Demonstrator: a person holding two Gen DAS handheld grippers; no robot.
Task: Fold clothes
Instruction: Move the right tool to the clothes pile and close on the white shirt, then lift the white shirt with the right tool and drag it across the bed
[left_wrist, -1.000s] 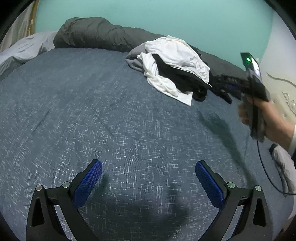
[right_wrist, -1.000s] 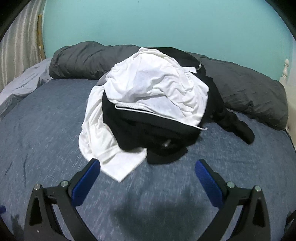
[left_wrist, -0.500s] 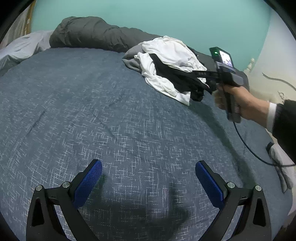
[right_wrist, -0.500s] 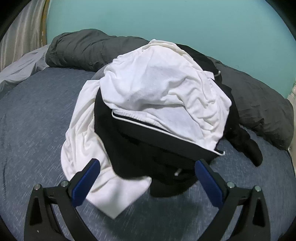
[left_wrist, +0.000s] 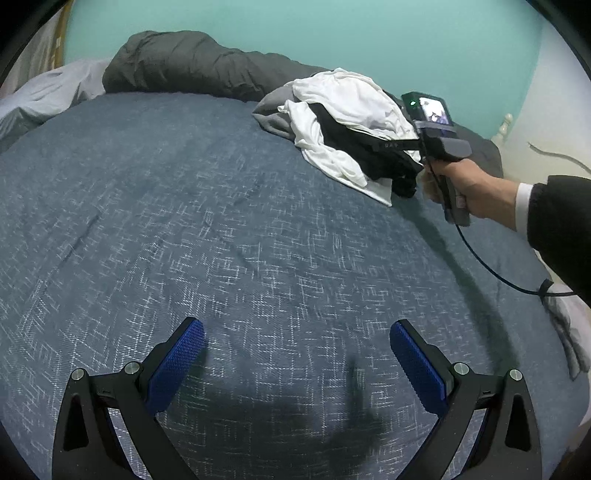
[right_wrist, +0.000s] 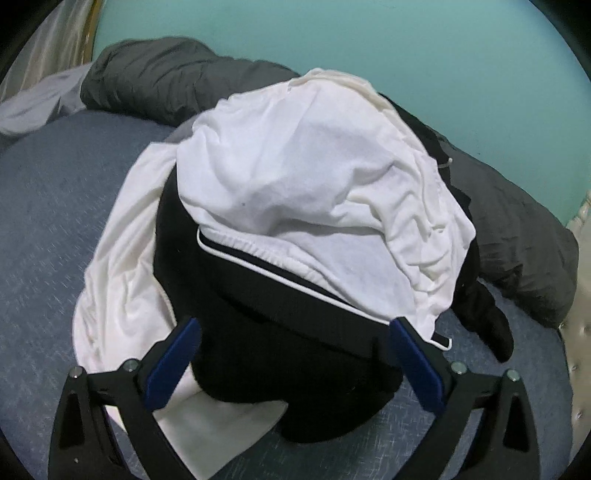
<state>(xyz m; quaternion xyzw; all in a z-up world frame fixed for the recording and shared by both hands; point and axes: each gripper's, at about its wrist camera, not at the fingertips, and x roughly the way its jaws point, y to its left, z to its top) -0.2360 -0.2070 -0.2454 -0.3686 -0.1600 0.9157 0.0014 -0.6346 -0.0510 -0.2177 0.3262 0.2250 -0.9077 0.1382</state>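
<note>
At the far right of the bed (left_wrist: 221, 229) lies the pile (right_wrist: 303, 221), white cloth over black. The right gripper (right_wrist: 295, 354) reaches its near edge, jaws wide but just closing, the black garment (right_wrist: 280, 350) between them, not yet pinched. Better to take one layer only. The left gripper (left_wrist: 295, 354) waits released, holding nothing.
</note>
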